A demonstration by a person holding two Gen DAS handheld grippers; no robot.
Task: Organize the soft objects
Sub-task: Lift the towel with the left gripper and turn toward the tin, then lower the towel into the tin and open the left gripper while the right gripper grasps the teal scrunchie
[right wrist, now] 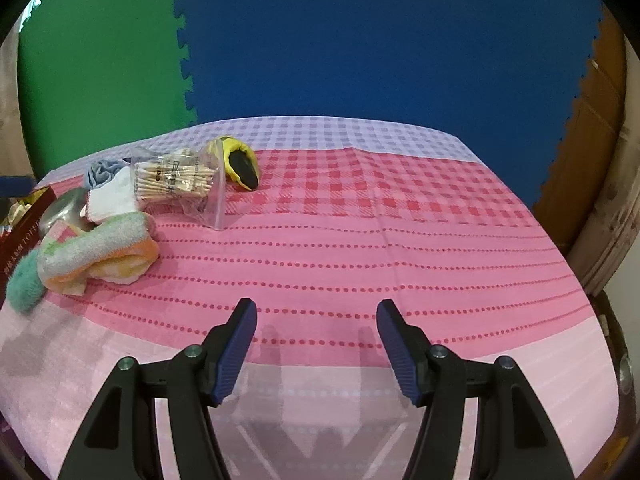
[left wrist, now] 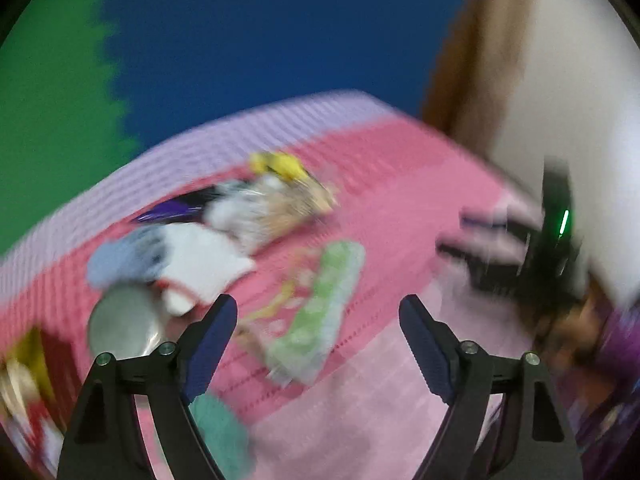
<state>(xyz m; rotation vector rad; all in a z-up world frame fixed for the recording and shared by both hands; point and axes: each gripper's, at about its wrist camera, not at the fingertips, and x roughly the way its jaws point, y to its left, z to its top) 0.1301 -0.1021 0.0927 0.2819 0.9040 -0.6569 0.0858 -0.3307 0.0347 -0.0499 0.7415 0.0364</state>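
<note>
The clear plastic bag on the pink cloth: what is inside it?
The clear plastic bag holds a bundle of thin wooden sticks with a printed label. The label is too small to read, and the bag's far side is hidden.

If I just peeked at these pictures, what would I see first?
First, the pink checked cloth covering the whole table, with a big blue wall and a green one behind it. Next, the pile at the left: a rolled green and orange towel, a clear bag of sticks and a yellow and black toy. Both tools, right and left, are open and empty.
</note>
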